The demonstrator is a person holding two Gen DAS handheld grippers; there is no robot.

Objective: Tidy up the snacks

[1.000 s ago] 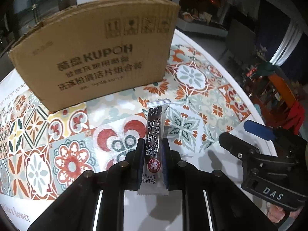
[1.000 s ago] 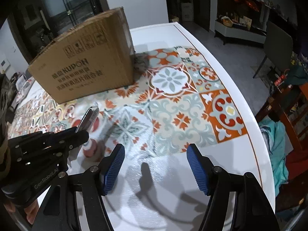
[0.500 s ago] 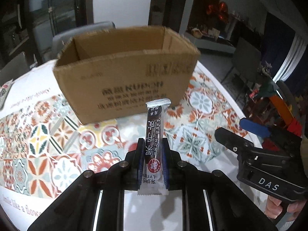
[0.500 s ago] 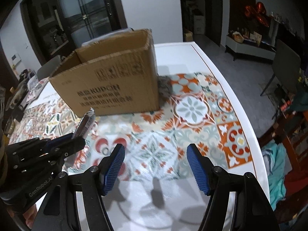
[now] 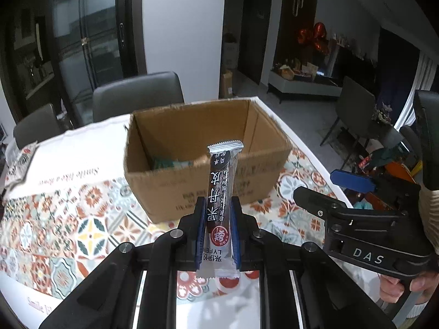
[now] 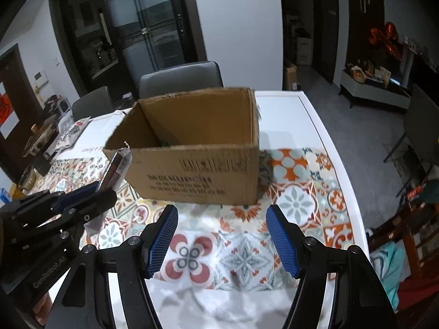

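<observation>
My left gripper [image 5: 218, 213] is shut on a long dark snack bar [image 5: 221, 192] with white characters, held upright in the air in front of an open cardboard box [image 5: 208, 148]. A green packet [image 5: 167, 163] lies inside the box. In the right wrist view the left gripper [image 6: 82, 200] with the snack bar [image 6: 116, 167] is at the box's [image 6: 197, 148] left front corner. My right gripper [image 6: 222, 227] is open and empty, above the patterned tablecloth [image 6: 241, 255] in front of the box.
The table [image 6: 315, 115] has a white edge on the right. Grey chairs [image 6: 181, 78] stand behind the box. Packets and small items [image 6: 71, 131] lie at the far left of the table. The right gripper [image 5: 354, 216] shows at right in the left wrist view.
Both grippers have risen, so the box's open top and inside now show. The snack bar stays gripped in the left gripper. The right gripper stays open.
</observation>
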